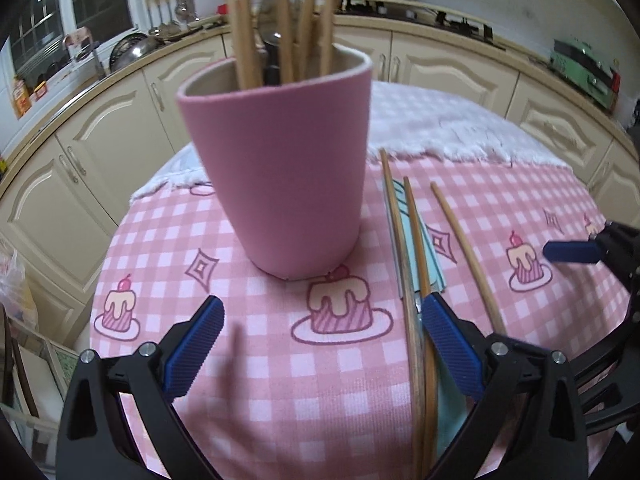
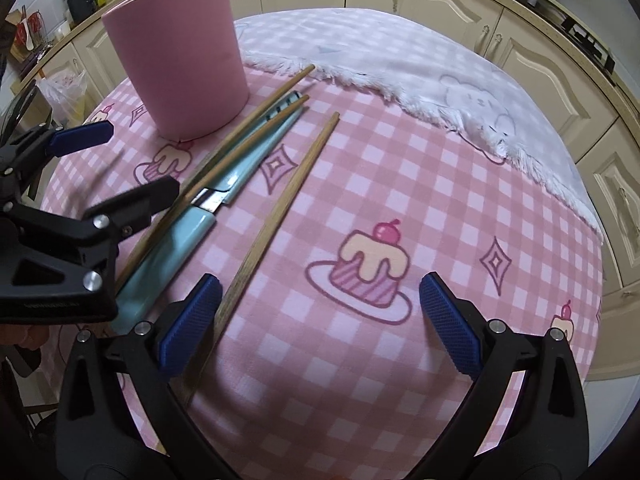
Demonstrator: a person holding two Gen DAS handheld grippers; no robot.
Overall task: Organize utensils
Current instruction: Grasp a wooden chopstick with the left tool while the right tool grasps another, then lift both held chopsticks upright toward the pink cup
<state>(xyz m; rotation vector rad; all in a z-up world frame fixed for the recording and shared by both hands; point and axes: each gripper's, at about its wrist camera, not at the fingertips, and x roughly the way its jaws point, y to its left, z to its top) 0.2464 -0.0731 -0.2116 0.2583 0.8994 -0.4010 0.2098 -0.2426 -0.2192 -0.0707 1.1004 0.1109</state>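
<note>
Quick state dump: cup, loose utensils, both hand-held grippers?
Pink cup: upright, already holding chopsticks.
Teal knife: flat on the cloth, two chopsticks across it.
Lone chopstick: flat on the cloth, apart.
Left hand-held gripper: open, empty.
Right hand-held gripper: open, empty.

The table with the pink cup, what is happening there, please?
A person holds a gripper in each hand and is sorting utensils. The pink cup already holds several wooden chopsticks. Three chopsticks and a light blue knife lie on the checked tablecloth beside it. The left gripper and the right gripper are both open and hold nothing; the single chopstick lies near the right one.
</note>
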